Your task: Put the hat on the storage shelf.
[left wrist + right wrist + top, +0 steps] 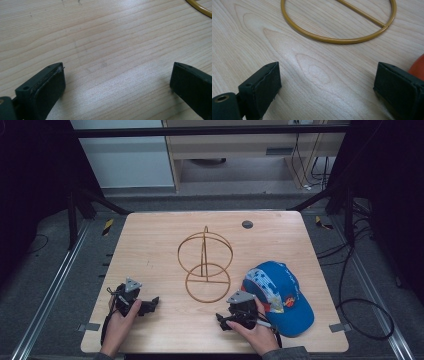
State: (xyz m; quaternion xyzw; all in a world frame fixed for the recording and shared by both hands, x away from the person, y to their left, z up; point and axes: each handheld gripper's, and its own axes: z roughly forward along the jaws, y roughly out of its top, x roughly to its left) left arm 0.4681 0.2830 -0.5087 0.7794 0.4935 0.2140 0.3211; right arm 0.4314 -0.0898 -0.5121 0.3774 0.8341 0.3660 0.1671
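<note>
Your hands are coming in from the bottom edge, each holding a gripper low over the near part of the tabletop (150, 240). You're holding the left gripper (150, 306) at the near-left w/ your left hand (120, 322); its jaws are pointing right, toward the middle. In the left gripper view its jaws are standing wide apart over bare wood, nothing between them, w/ a short yellow arc of the stand's ring at the top-right corner.

You're holding the right gripper (223, 321) at the near-right w/ your right hand (255, 332); its jaws are pointing left. In the right gripper view those jaws are also standing wide apart, w/ nothing but wood grain between them.

Wire stand (205, 267) is sitting mid-tabletop: a flat gold ring lying on the wood, w/ an upright ring and post rising from it. In the right gripper view the flat ring (337, 37) and its crossbar are lying just ahead of the jaws, apart from them.

Blue cap (280, 295) is lying at the near-right, just beside your right hand and the stand's ring; can't tell if it's touching either. An orange-red edge, prob. the cap (418, 65), is showing behind the right-hand jaw in the right gripper view.

Small dark disc (247, 224) is sitting near the far edge.
</note>
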